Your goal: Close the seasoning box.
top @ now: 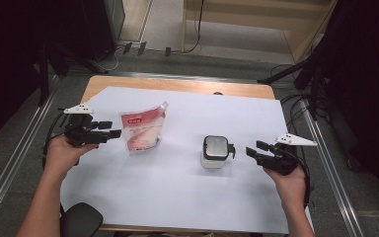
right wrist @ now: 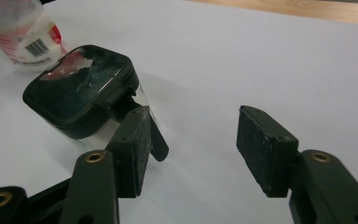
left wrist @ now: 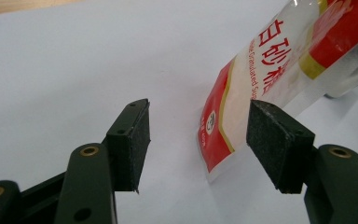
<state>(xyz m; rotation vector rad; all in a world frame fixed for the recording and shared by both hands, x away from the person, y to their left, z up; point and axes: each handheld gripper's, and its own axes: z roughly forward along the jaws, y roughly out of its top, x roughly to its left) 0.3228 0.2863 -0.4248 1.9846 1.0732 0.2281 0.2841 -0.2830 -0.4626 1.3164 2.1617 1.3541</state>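
Note:
A red-and-white pouch of sugar with a clear spout stands left of centre on the white sheet. My left gripper is level just to its left, open. In the left gripper view the pouch lies ahead toward the right jaw, and nothing is pressed between the pads of the gripper. A small clear container with a dark square lid and side latch sits right of centre. My right gripper is open a little to its right. In the right gripper view the container is beside the left jaw, outside the gap of the gripper.
A white sheet covers most of the wooden table. A black rounded object sits at the front left edge. Dark stands and cables flank the table on the right. The pouch's barcode side is behind the container.

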